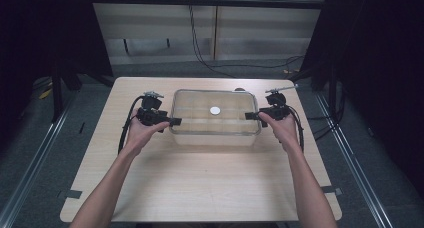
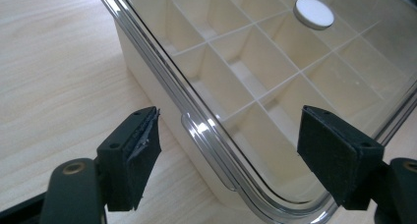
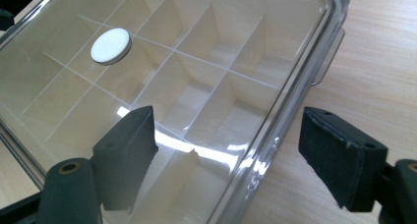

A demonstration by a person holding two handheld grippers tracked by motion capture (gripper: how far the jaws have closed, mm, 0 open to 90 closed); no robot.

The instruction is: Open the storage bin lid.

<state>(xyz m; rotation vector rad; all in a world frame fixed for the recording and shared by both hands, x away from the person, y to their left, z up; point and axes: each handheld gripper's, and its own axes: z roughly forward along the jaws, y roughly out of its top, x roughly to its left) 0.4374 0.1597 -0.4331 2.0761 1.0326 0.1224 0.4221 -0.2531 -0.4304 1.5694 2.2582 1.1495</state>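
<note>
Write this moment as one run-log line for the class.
left gripper: open, at lid's left edge | right gripper: open, at right edge | clear lid: on divided box | white knob: lid centre

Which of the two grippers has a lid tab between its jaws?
The left gripper: the clear tab on the lid's rim sits between its open jaws. The right gripper straddles plain rim; its tab lies beyond them.

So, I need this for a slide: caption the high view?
Both hand-held grippers, left gripper and right gripper, open at opposite ends of a clear-lidded compartment box.
</note>
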